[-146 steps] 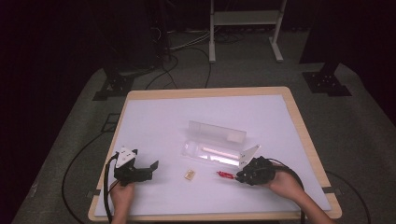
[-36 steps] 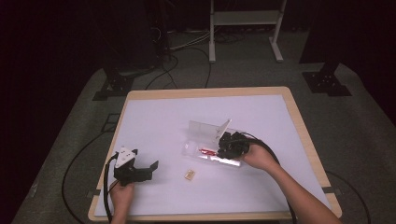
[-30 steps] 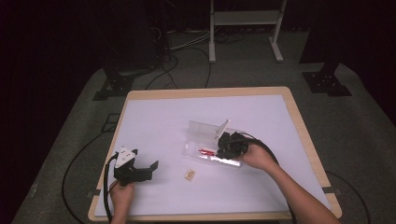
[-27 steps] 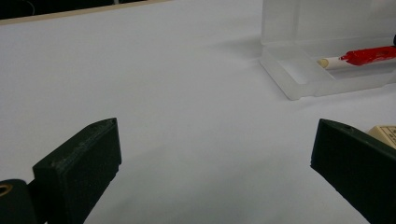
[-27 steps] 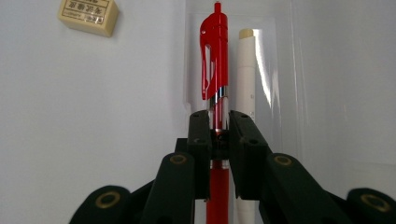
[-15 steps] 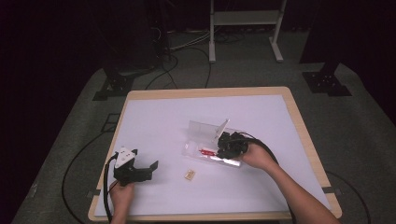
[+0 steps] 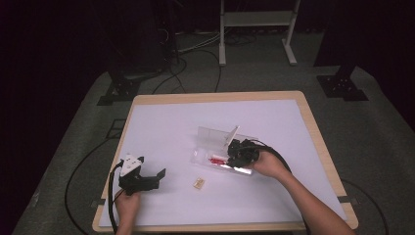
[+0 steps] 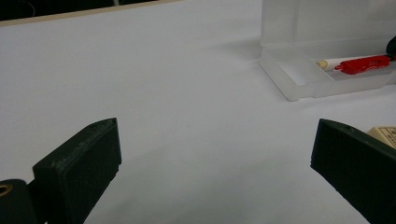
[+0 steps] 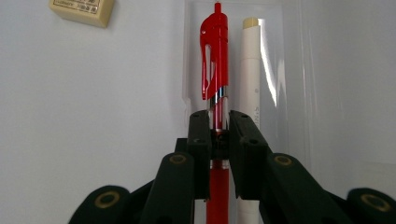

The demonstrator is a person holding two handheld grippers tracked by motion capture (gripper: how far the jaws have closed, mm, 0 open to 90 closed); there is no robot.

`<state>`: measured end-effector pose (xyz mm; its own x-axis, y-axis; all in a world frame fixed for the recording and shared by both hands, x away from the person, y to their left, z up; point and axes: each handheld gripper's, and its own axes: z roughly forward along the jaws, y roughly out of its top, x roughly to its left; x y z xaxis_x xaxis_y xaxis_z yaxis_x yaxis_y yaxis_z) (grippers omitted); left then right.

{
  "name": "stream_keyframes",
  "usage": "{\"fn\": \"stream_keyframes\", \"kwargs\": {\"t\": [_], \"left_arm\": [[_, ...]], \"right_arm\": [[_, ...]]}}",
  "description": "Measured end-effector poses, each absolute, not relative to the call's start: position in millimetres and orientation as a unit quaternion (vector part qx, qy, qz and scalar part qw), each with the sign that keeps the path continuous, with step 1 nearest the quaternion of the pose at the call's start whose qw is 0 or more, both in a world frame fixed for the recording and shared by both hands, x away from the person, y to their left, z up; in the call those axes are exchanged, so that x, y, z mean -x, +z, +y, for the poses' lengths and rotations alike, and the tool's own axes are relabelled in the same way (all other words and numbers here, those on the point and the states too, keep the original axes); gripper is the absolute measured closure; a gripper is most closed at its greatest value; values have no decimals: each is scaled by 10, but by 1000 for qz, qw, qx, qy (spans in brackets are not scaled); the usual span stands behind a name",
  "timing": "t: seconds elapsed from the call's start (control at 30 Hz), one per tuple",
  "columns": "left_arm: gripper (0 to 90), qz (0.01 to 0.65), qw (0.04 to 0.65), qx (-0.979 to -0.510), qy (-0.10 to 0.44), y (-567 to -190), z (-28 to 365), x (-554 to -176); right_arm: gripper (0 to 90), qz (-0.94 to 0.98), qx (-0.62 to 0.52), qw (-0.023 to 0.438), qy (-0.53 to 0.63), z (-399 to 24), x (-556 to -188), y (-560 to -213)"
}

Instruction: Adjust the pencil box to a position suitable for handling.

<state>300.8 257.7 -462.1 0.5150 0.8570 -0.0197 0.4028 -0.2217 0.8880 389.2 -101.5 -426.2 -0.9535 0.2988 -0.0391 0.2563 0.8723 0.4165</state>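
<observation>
Right tongs (image 9: 218, 122) clamp red pen (image 9: 214, 51) (white pen (image 9: 250, 70) alongside); left tongs (image 8: 215, 154) gape.

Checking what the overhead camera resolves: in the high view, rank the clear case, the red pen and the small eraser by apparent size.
1. Clear case, lid open.
2. Red pen, partly hidden by the right gripper.
3. Eraser, only slightly smaller than the pen's visible part.

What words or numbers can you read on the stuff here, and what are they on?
Nothing can be read for sure.
Eraser: a printed label with dark lettering, too blurred to read.
White pen: small dark marks on its side, too small to read.
Red pen, held in the right gripper: no writing visible.
Clear plastic case: no writing visible.
</observation>
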Motion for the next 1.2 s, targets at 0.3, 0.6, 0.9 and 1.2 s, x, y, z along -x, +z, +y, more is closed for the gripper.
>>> {"fn": "stream_keyframes", "kwargs": {"t": [0.3,0.6,0.9,1.2], "left_arm": [[13,424,456,-741,249,-4621,2576,-3007],[13,422,459,-741,250,-4619,2576,-3001],[13,408,474,-737,257,-4610,2588,-2964],[13,425,474,-732,243,-4599,2592,-2979]], "right_arm": [[781,966,-149,44,206,-1025,-3893,-4336],[777,964,-153,43,212,-1052,-3899,-4332],[752,959,-164,46,228,-1130,-3862,-4269],[678,950,-178,49,252,-1352,-3799,-4202]]}}
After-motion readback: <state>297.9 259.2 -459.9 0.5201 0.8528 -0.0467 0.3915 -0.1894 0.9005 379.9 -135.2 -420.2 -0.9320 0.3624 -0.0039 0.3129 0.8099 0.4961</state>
